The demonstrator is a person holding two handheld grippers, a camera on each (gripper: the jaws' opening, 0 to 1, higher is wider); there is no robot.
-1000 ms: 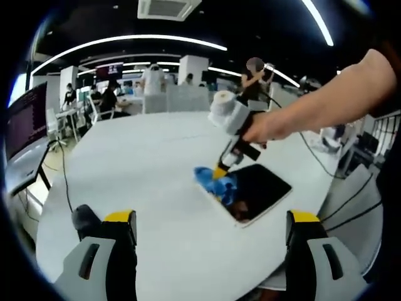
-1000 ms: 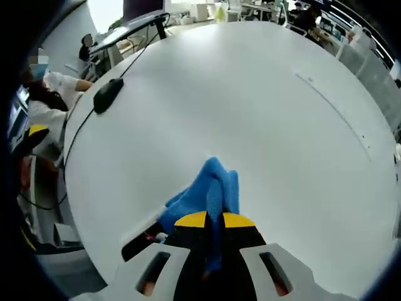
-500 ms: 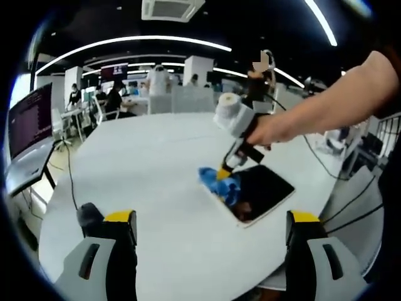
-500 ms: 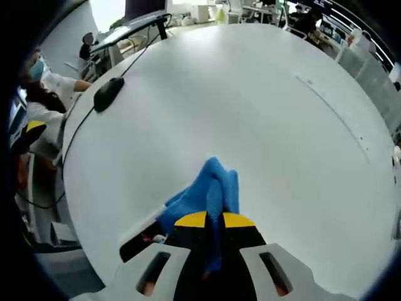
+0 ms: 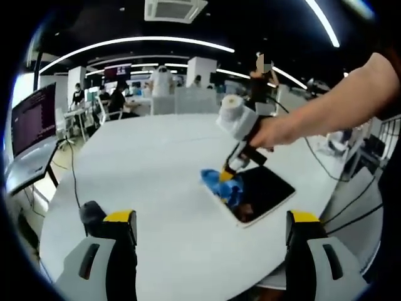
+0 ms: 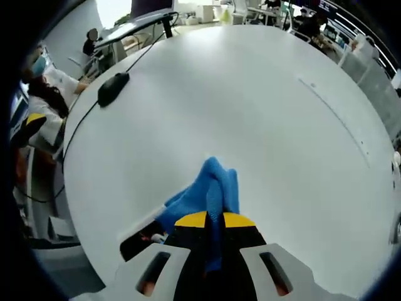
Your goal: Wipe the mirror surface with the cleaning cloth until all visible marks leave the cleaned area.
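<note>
A dark rectangular mirror point(image 5: 263, 194) with a white rim lies flat on the white table, right of centre in the left gripper view. A crumpled blue cloth point(image 5: 224, 184) rests on its near-left end. The right gripper point(image 5: 224, 176), held by a person's hand, presses down on that cloth from above. In the right gripper view the right gripper point(image 6: 213, 219) is shut on the blue cloth point(image 6: 207, 191), and a dark strip of the mirror point(image 6: 141, 241) shows at lower left. My left gripper point(image 5: 211, 219) hangs open well short of the mirror, its yellow-tipped fingers point(image 5: 120, 218) wide apart.
A black computer mouse point(image 6: 113, 88) with a cable lies on the white round table point(image 6: 250, 106) near its edge. It also sits beside the left finger, mouse point(image 5: 93, 213). Monitors, desks and seated people surround the table.
The right gripper and the cloth have slid slightly to the right along the mirror. The left view has shifted a little; the left gripper stays open.
</note>
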